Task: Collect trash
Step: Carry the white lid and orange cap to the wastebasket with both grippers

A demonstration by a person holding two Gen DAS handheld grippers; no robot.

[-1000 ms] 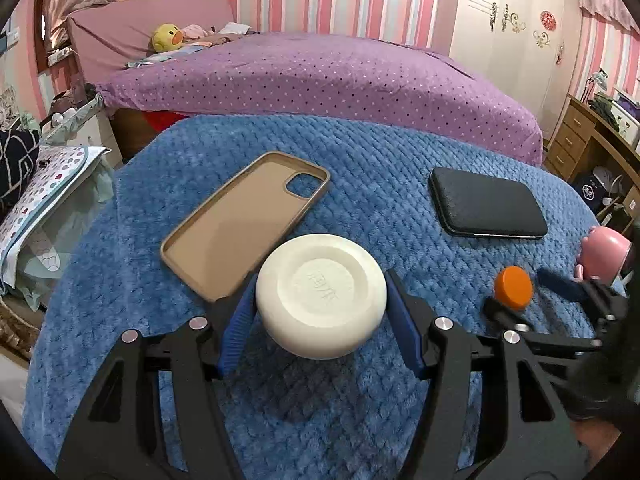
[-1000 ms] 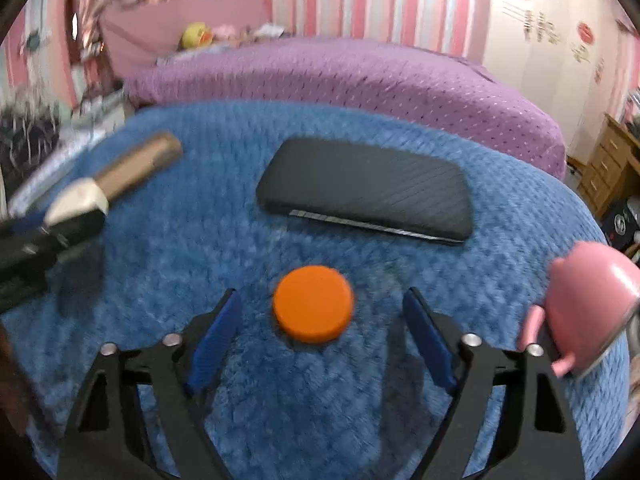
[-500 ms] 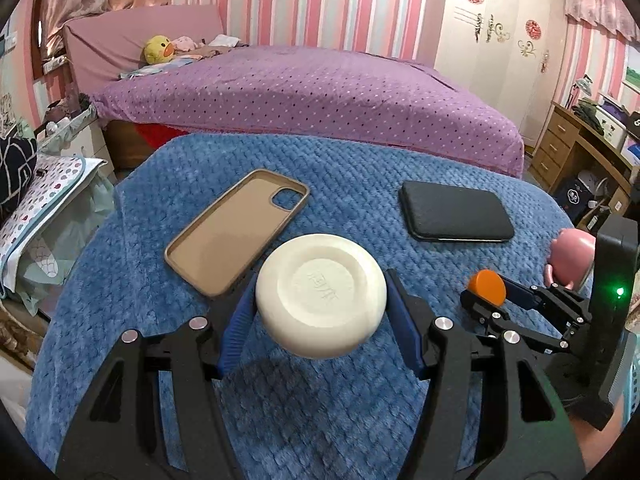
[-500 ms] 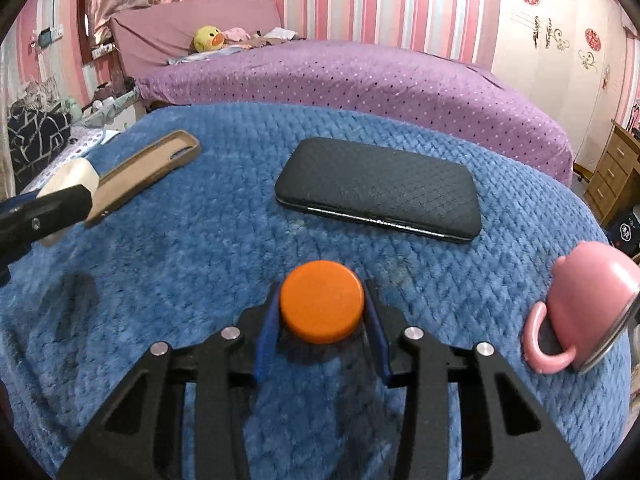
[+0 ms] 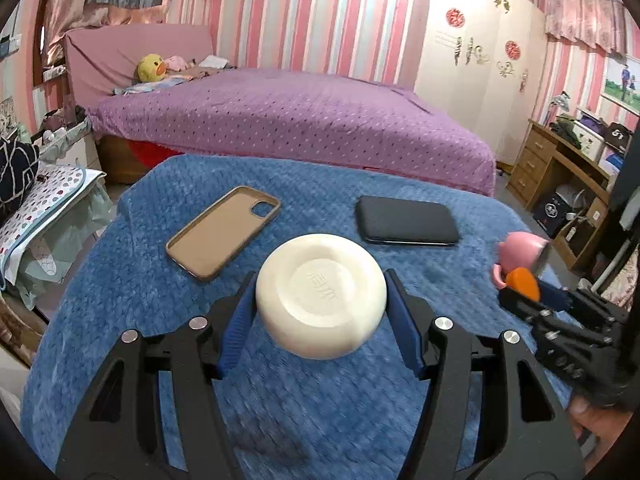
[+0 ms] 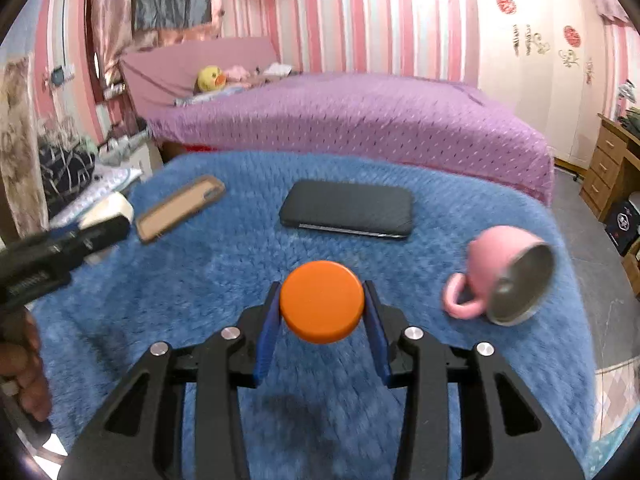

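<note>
Centrally, the left tongs pinch a cream round lid between blue pads, its embossed underside facing the camera and held clear of the blue blanket that covers the worktop. Likewise the right tongs are pressed onto an orange cap, raised above the same blanket.

On the blanket lie a tan phone case, open side up, and a black wallet-like case, well apart from each other; whether the latter is a phone or a cover cannot be told. A pink cup rests on its side near the right edge, mouth toward the camera — motion blur softens its outline.

Seen from the left wrist, the right tongs sit at the frame's right margin, largely cut off and blurred, the cap only partly visible. A purple bed stands behind the worktop.
</note>
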